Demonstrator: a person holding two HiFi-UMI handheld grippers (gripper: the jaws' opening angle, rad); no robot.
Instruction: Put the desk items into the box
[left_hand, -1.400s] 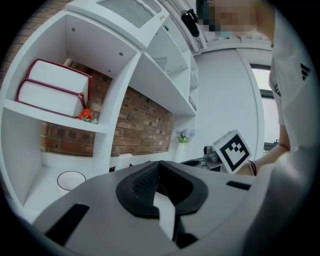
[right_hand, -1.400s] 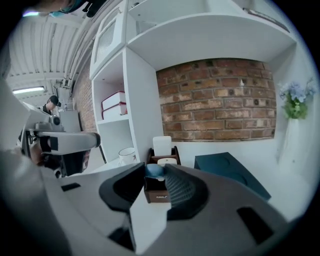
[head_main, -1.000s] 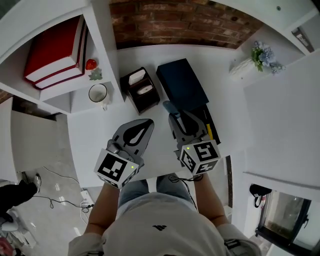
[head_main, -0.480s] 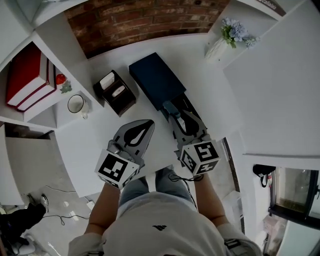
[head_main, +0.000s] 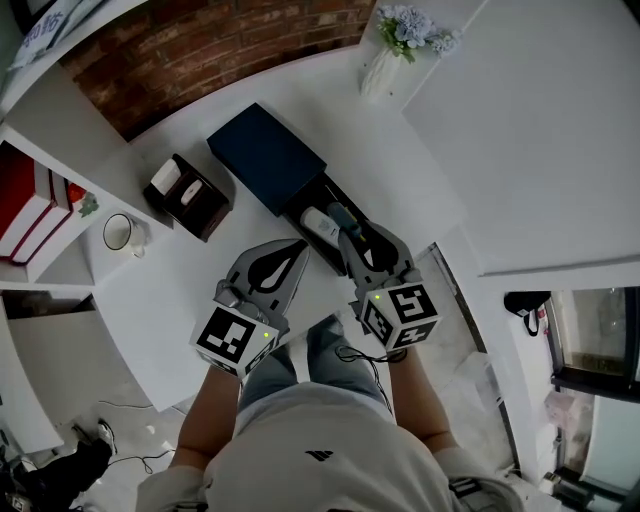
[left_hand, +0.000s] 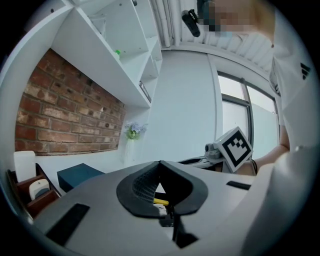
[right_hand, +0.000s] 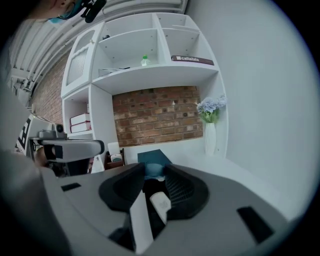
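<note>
My right gripper (head_main: 346, 230) is shut on a small blue item (head_main: 339, 213) that sticks out past its tips. It hangs over the open black tray (head_main: 344, 194) of the box, next to the dark blue lid (head_main: 264, 156). A white item (head_main: 318, 226) lies in the tray. In the right gripper view the blue item (right_hand: 151, 170) sits between the jaws, with the white item (right_hand: 161, 204) below it. My left gripper (head_main: 299, 245) is shut and empty over the desk, just left of the tray. Through its jaws (left_hand: 160, 165) I see a yellow stick (left_hand: 161, 201).
A brown organizer (head_main: 190, 192) with white items stands left of the lid. A white mug (head_main: 120, 232) and red books (head_main: 28, 200) sit on the shelf unit at the left. A vase of flowers (head_main: 398, 38) stands at the back. The desk's right edge (head_main: 455, 232) is close to the right gripper.
The view has swung right, so the desk and box have shifted left and turned. Both grippers travelled sideways; the right gripper's tips, still on the blue item, now hang over the tray.
</note>
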